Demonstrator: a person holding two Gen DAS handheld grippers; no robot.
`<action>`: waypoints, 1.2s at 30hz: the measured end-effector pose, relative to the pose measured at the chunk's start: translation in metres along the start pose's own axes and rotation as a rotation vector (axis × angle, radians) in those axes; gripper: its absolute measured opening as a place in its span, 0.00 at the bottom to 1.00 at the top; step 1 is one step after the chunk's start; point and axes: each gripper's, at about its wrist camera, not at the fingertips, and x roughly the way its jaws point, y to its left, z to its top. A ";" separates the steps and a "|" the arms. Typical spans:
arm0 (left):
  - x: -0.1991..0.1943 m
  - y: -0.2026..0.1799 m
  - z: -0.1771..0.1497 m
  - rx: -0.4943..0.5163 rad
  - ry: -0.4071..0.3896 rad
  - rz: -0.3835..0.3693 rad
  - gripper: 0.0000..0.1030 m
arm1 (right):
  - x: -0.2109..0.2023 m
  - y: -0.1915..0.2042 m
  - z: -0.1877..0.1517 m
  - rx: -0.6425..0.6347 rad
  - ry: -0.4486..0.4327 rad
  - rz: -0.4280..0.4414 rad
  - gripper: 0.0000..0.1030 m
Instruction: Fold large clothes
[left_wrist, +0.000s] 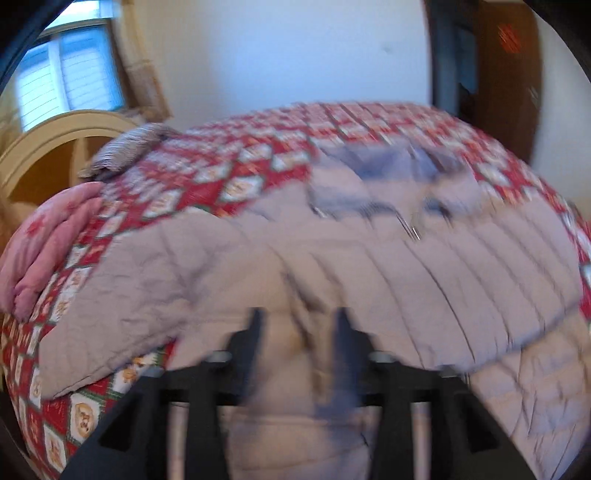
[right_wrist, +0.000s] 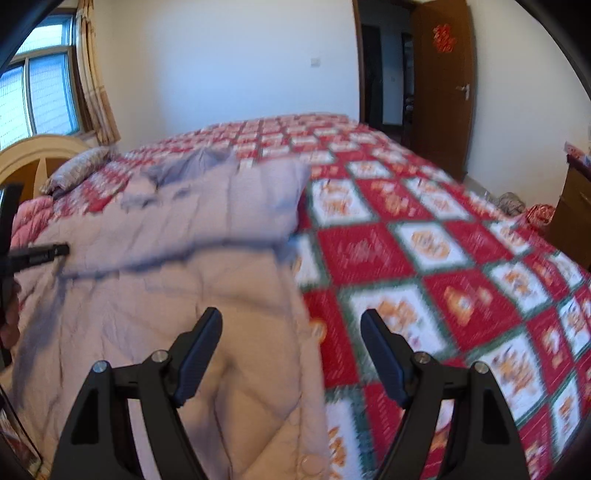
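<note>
A large pale lilac quilted coat (left_wrist: 406, 266) lies spread on a bed with a red, white and green patterned cover (left_wrist: 236, 162). My left gripper (left_wrist: 299, 321) is shut on a bunched fold of the coat between its black fingers. In the right wrist view the coat (right_wrist: 177, 295) covers the left half of the bed cover (right_wrist: 424, 258). My right gripper (right_wrist: 291, 325) is open and empty, hovering over the coat's right edge. The left gripper's black frame (right_wrist: 37, 254) shows at the far left of that view.
A pink folded quilt (left_wrist: 44, 236) and a striped pillow (left_wrist: 125, 147) lie by the cream headboard (left_wrist: 55, 140). A window and curtain stand behind. A brown door (right_wrist: 439, 85) and a dresser (right_wrist: 572, 206) are at the right.
</note>
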 end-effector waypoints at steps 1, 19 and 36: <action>-0.004 0.006 0.003 -0.038 -0.033 0.014 0.84 | -0.001 0.000 0.007 -0.002 -0.013 0.001 0.78; 0.096 -0.040 -0.012 0.042 0.060 0.180 0.91 | 0.173 0.047 0.064 -0.075 0.162 0.011 0.78; 0.108 -0.023 -0.016 -0.077 0.106 0.085 0.97 | 0.139 0.048 0.071 -0.047 0.100 -0.038 0.77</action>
